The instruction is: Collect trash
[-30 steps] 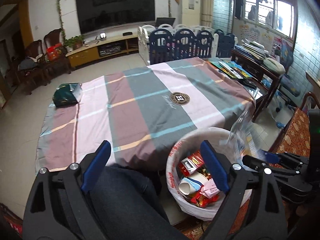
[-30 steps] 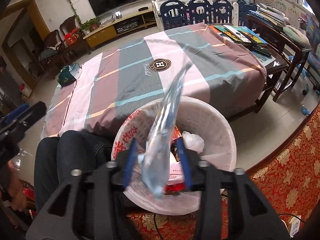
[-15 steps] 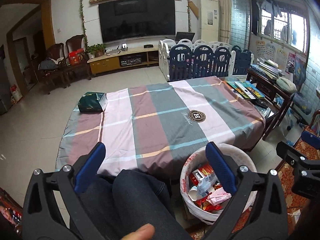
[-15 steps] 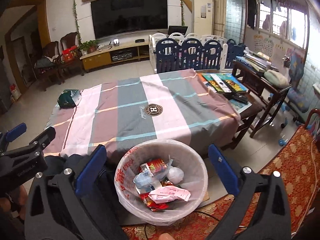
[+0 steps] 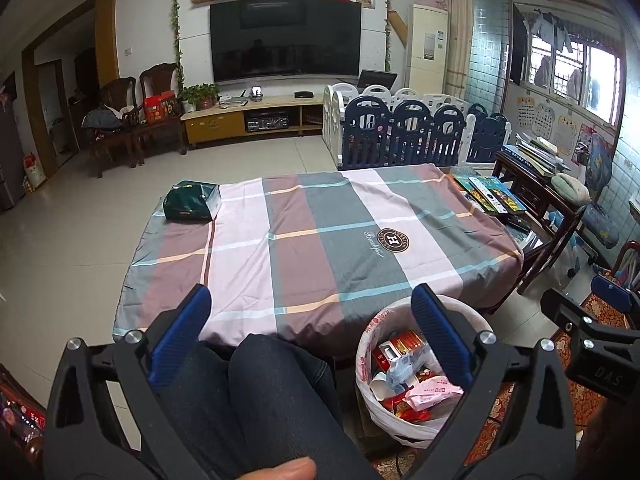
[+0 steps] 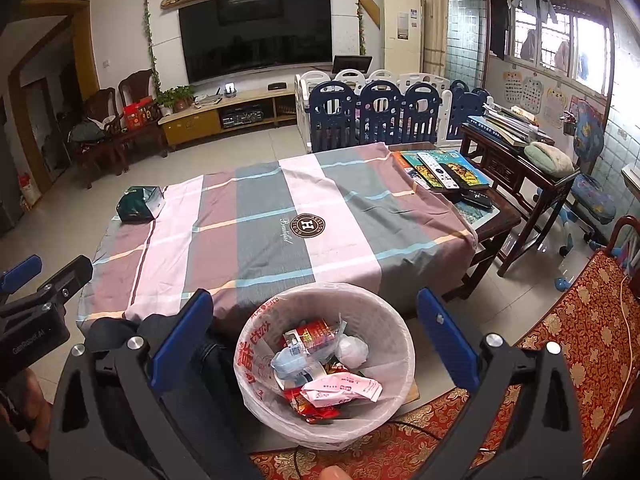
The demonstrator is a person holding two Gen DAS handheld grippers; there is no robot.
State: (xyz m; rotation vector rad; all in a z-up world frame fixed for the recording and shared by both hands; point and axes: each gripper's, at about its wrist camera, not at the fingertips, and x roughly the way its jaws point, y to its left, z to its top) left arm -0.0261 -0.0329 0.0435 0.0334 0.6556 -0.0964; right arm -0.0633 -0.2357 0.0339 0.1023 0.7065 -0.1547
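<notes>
Both grippers released, nothing btwn jaws. Right gripper [image 6: 308, 348] hangs directly over trash bin [image 6: 384, 312]; wrappers, cup etc. lie inside it. Left gripper [image 5: 308, 340] sits left of bin, over person's knee. Surface w/ plaid cloth [image 5: 320, 240] beyond bin: only green packet [image 5: 190, 202] at far-left corner, nearer left gripper.

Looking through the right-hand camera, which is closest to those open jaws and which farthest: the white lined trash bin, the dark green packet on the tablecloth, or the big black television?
1. White lined trash bin, on the floor just below and between the jaws of the right gripper.
2. Dark green packet, on the table's far left corner.
3. Big black television, on the back wall.
</notes>
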